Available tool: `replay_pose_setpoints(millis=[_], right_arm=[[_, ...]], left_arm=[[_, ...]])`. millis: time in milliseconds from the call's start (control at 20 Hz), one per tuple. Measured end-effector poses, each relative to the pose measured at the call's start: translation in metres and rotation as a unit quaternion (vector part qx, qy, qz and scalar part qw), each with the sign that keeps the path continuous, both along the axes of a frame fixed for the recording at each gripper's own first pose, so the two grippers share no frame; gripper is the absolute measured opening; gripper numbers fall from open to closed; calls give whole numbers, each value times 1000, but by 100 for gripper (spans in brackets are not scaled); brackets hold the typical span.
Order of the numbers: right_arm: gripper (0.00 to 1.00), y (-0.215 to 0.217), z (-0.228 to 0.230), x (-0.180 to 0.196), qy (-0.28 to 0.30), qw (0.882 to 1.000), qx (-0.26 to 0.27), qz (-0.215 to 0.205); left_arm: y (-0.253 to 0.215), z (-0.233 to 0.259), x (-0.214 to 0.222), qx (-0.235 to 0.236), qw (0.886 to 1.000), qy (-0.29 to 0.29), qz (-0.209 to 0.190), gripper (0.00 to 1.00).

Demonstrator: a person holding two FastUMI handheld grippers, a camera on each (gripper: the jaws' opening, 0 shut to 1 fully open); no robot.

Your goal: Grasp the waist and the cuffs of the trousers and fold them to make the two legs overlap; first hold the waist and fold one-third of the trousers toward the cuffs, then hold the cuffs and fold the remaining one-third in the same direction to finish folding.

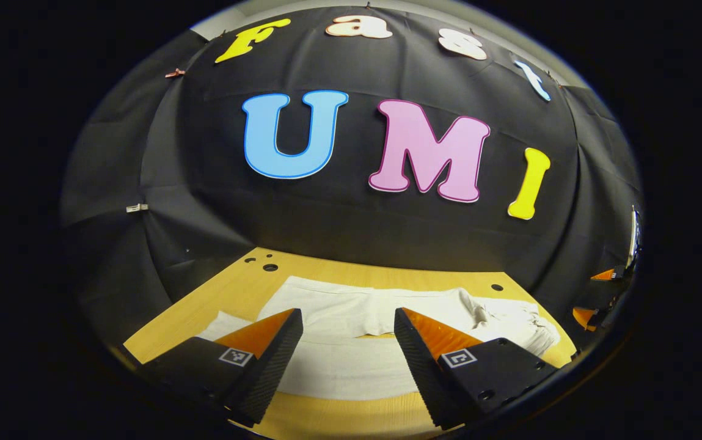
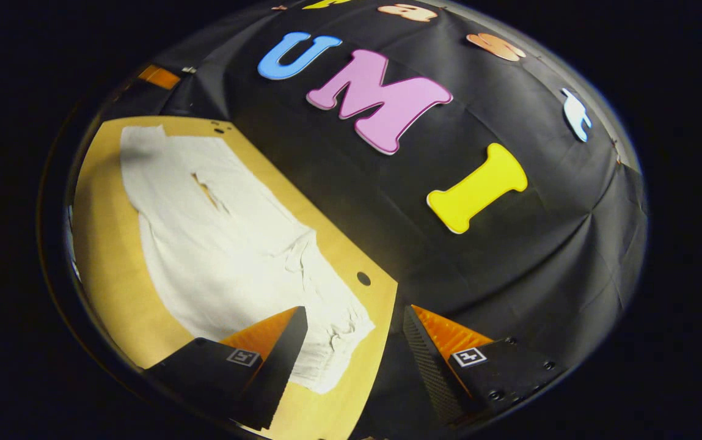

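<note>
Lying flat on the pale wooden table (image 1: 216,299), the white cotton trousers (image 1: 351,318) are spread open with the two legs side by side — a thin gap of table shows between them in the right gripper view. The gathered, wrinkled waist (image 2: 332,342) sits at the table's near corner in that view, the cuffs (image 2: 143,137) well away at the far end.

The left gripper (image 1: 348,333) hovers above the trouser legs, jaws spread wide and grasping nothing. The right gripper (image 2: 354,333) hangs by the waist end, likewise parted and empty; one finger lies over the cloth's edge in the view, the other out past the table edge against the black cloth wall (image 2: 509,275).

By my reading no fold is made yet — the first step, laying one leg over the other, is still to come. That calls for the right gripper to pinch the waist and the left to travel to a cuff.
</note>
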State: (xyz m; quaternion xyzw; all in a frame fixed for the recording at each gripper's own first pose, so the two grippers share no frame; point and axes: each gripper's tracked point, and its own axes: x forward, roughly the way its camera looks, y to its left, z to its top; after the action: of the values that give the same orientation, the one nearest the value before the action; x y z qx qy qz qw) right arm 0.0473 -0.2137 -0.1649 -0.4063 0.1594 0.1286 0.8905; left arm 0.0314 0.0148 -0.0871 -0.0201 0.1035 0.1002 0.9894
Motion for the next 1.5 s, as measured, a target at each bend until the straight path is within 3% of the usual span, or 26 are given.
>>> replay_pose_setpoints(millis=[150, 300, 600, 800, 1100, 1300, 1500], right_arm=[[98, -17, -37, -11, 33, 997, -62, 43], [98, -52, -81, -15, 75, 988, -123, 50], [98, -91, -136, -18, 130, 970, -189, 84], [98, -103, -156, -14, 142, 959, -223, 100], [95, -90, -160, 17, 103, 953, -259, 117], [90, -77, -164, 28, 93, 937, -304, 145], [73, -78, -176, 27, 129, 933, -302, 148]], left_arm=[[0, -10, 1, 9, 1000, 14, 17, 96], [-3, -18, 1, 19, 999, 25, 25, 96], [-4, -32, 0, 18, 997, 51, 50, 96], [-12, -34, -2, 22, 996, 62, 59, 96], [-19, -28, -5, 47, 995, 65, 58, 96], [-9, -31, -5, 51, 994, 72, 66, 96], [12, -35, -10, 56, 992, 81, 80, 96]])
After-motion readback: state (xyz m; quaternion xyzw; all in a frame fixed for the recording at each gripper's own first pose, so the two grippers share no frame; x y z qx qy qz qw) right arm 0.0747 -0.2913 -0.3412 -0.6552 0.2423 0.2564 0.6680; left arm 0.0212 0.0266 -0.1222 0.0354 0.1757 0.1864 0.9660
